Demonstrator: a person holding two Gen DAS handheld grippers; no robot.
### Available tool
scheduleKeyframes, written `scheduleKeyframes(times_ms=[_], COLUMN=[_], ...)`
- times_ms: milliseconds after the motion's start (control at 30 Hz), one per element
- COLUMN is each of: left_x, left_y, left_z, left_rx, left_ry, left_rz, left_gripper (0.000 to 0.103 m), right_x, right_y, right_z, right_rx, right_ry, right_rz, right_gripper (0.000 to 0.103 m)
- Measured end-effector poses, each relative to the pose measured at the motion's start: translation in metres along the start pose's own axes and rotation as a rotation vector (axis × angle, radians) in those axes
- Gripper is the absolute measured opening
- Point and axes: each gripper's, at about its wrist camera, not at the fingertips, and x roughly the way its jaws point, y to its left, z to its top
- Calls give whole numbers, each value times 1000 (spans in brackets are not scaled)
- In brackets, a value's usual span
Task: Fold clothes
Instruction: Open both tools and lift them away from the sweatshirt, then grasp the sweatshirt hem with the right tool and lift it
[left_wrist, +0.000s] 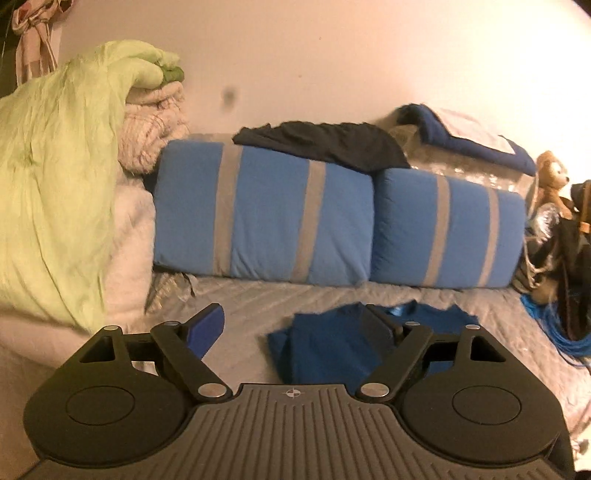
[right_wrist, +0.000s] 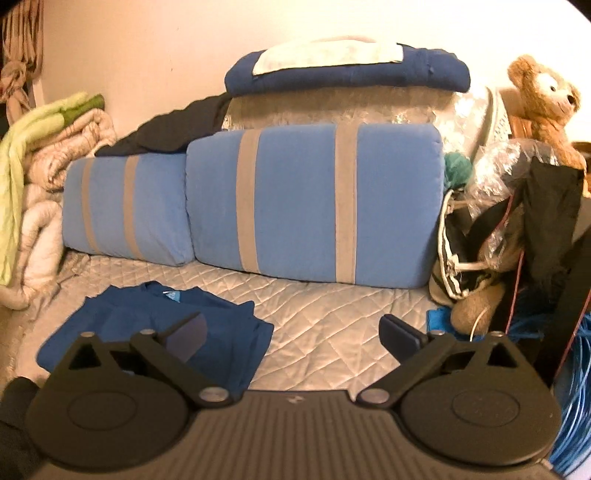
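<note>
Low in both wrist views, the left gripper (left_wrist: 295, 325) and right gripper (right_wrist: 295, 332) stood released, jaws wide with nothing between them. Below them the blue T-shirt (right_wrist: 147, 325) lay folded on the grey quilted bedspread (right_wrist: 325, 317) (collar label up), likely just set down, which would explain the empty fingers. Behind it two blue striped cushions (left_wrist: 266, 214) leaned against the wall, a teddy bear (right_wrist: 543, 99) at upper right.

Shirt (right_wrist: 155, 332) flat on quilt (right_wrist: 332, 325); 2 cushions (right_wrist: 314, 206) behind at 12 o'clock, bedding heap (left_wrist: 55, 184) at 9, teddy (right_wrist: 543, 103) at 2.
</note>
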Motion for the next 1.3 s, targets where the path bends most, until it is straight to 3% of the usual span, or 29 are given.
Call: scheduleKeyframes(times_ms=[133, 300, 467, 767, 967, 1100, 1200, 1300], left_x=[16, 51, 67, 76, 82, 89, 93, 96], left_y=[-12, -25, -42, -66, -72, -73, -76, -79], left_z=[-37, -80, -111, -130, -136, -140, -143, -146], left_rx=[-20, -57, -48, -43, -44, -61, -65, -63], left_ry=[50, 151, 188, 191, 183, 193, 201, 201], left_rz=[-37, -91, -106, -158, -166, -175, -176, -186], left_gripper=[82, 82, 82, 82, 82, 82, 82, 82], right_x=[6, 54, 111, 190, 206, 209, 213, 217], right_y=[-4, -5, 4, 17, 26, 26, 22, 22], right_z=[-22, -69, -117, -183, -201, -208, -210, -209], right_rx=[45, 179, 306, 523, 629, 689, 739, 747], right_ry=[34, 117, 205, 366, 393, 359, 326, 304], right_rz=[34, 112, 196, 330, 418, 439, 432, 405], right_gripper=[103, 103, 103, 98, 88, 85, 76, 47])
